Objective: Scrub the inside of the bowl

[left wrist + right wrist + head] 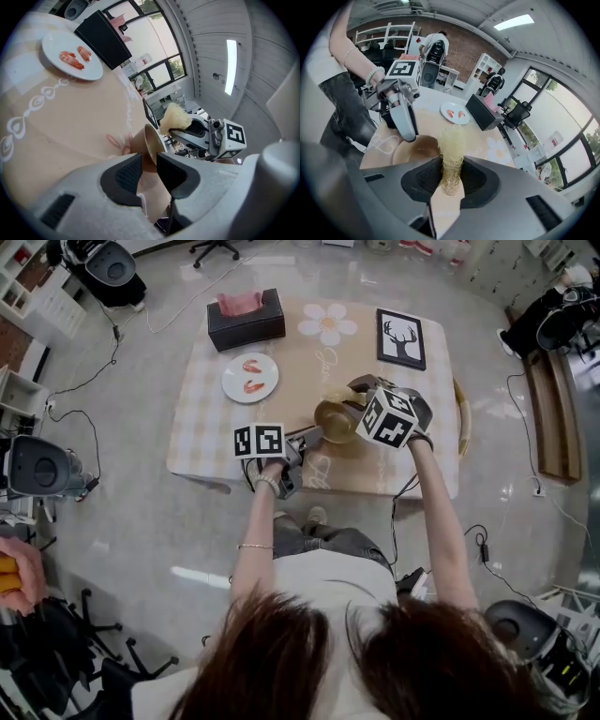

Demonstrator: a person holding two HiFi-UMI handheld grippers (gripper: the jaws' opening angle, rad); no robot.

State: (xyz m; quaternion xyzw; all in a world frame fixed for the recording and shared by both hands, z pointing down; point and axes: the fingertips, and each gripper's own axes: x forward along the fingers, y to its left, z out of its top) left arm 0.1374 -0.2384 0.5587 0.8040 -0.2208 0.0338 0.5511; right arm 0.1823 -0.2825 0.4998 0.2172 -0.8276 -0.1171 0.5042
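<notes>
Left gripper (149, 163): fingers pinched on the rim of a golden-brown round bowl (151, 140), rim caught btwn them, lower ctr of the left gripper view.

Right gripper (451, 169): fingers clamped on a pale yellow mesh scrub pad (452, 150), which sticks up out of them at frame ctr in the right gripper view. There the pad's top end sits by the bowl's right rim; touching or not, can't tell. In the left gripper view the pad shows just above the bowl's edge, right of ctr.

Head view: bowl is mid-frame, mouth up, on the near part of the table w/ beige checked cloth (202, 427), btwn the two grippers. Left gripper comes in from lower left; right gripper's marker cube sits just right of the bowl and covers part of it.

Farther back on the table:
- white round plate w/ two pink shrimp (250, 378), up and left of the bowl
- black tissue box w/ pink tissue (246, 322), above the plate, near frame top
- framed black-and-white deer pic (401, 337), upper right

All three are apart from the bowl.
</notes>
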